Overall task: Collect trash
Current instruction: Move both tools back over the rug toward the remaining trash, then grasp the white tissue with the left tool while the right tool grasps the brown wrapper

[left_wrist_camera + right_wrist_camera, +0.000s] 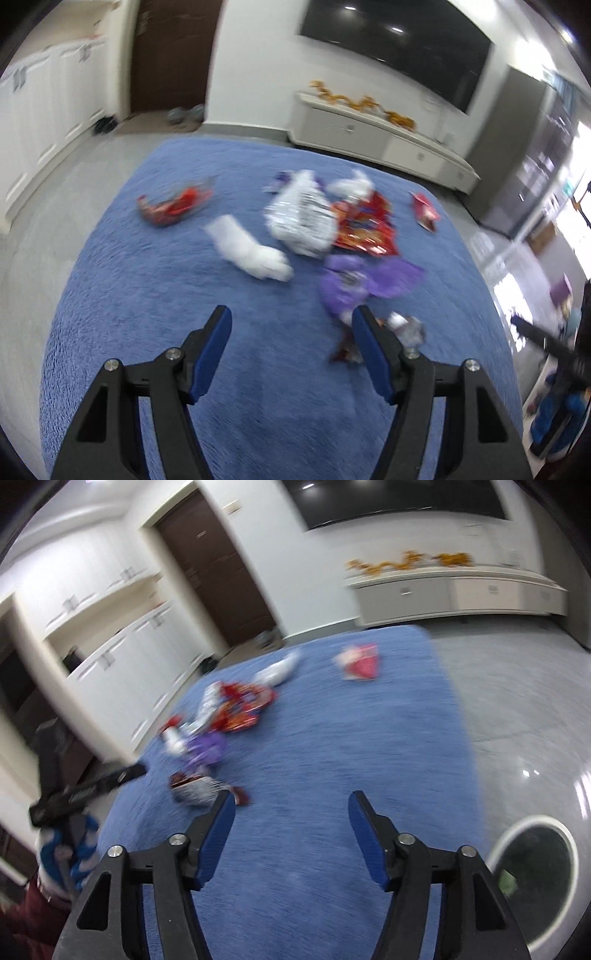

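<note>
Both grippers, left (291, 325) and right (291, 808), spread, empty; nearest wrapper (402, 328) (blurred) suits the left: lower squarely, pinch mid-crumple.

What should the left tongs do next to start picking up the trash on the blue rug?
Probably ease the open left tongs forward and slightly right onto the crumpled purple plastic wrapper. It is the nearest big piece on the blue fuzzy rug, just beyond the right fingertip, and both tongs are empty.
</note>
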{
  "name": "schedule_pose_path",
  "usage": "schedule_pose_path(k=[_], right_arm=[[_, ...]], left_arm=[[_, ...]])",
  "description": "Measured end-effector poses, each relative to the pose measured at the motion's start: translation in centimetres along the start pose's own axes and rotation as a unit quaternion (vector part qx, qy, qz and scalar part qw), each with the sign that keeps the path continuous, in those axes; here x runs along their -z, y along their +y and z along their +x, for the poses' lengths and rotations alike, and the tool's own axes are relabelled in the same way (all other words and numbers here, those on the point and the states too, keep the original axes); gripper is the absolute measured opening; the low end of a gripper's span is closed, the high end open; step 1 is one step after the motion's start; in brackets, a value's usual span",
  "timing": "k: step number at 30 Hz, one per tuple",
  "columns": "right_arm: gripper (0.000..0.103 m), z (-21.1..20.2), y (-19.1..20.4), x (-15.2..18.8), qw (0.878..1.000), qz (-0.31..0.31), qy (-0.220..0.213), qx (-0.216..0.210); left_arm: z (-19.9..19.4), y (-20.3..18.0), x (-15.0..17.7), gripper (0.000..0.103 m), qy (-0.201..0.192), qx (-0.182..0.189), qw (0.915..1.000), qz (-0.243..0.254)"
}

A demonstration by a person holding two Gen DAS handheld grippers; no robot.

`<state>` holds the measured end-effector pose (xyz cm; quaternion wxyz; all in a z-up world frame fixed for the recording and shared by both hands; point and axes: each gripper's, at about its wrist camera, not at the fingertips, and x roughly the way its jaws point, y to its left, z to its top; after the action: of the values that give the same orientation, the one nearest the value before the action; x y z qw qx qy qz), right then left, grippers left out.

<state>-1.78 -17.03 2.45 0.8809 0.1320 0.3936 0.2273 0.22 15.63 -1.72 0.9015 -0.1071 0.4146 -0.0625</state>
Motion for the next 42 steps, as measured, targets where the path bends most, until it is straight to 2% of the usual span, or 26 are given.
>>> schedule_pose_path(k=[4, 7, 12, 16, 19, 22, 23, 27, 29, 37, 39, 42], right_arm=[[0.065, 3.2, 2.5, -0.5, 0.998, -0.043, 0.035, -0.039], [0.068, 5.2, 4.0, -0.7, 0.994, -0.069, 0.057, -0.068], [0.07, 7.8, 5.4, -1.0, 0.988, -0.096, 0.077, -0.093], [0.071, 10.1, 5.9, -0.9, 0.984, -0.108, 0.097, -0.1], [0.071, 11.0, 6.1, -0.6, 0.982, -0.112, 0.109, -0.106], [0.071, 11.6, 6.4, -0.2, 0.981, -0.115, 0.113, -0.107], [0.069, 11.6, 6.4, -0.1, 0.981, -0.116, 0.112, -0.107], [0.044, 11.8, 7.0, 0.3, 0.978, -0.12, 0.121, -0.119], [0.041, 11.6, 7.3, 0.8, 0.976, -0.128, 0.128, -0.123], [0.042, 10.3, 8.0, 2.5, 0.966, -0.149, 0.151, -0.144], [0.053, 10.5, 8.6, 2.6, 0.965, -0.159, 0.153, -0.144], [0.061, 11.0, 9.6, 2.3, 0.961, -0.182, 0.15, -0.142]], left_arm=[[2.3, 2.4, -1.8, 0.066, 0.007, -0.015, 0.9987, -0.048], [4.2, 3.2, -2.8, 0.066, 0.013, -0.013, 0.9978, -0.064], [7.1, 3.1, -4.1, 0.066, 0.028, -0.01, 0.997, -0.072], [9.0, 3.2, -4.0, 0.065, 0.043, -0.015, 0.9961, -0.075], [9.2, 3.1, -3.6, 0.065, 0.038, -0.022, 0.9968, -0.066], [9.0, 3.1, -3.2, 0.057, 0.036, -0.031, 0.9972, -0.058], [8.8, 3.1, -3.1, 0.052, 0.035, -0.034, 0.9973, -0.055], [8.2, 3.4, -2.6, 0.039, 0.032, -0.026, 0.9976, -0.055], [7.9, 3.3, -2.3, 0.037, 0.031, -0.023, 0.9977, -0.056], [6.8, 3.7, -1.2, 0.032, 0.026, -0.014, 0.9981, -0.054], [6.6, 3.6, -1.1, 0.031, 0.025, -0.012, 0.9982, -0.054], [6.1, 3.8, -0.9, 0.031, 0.021, -0.012, 0.9983, -0.053]])
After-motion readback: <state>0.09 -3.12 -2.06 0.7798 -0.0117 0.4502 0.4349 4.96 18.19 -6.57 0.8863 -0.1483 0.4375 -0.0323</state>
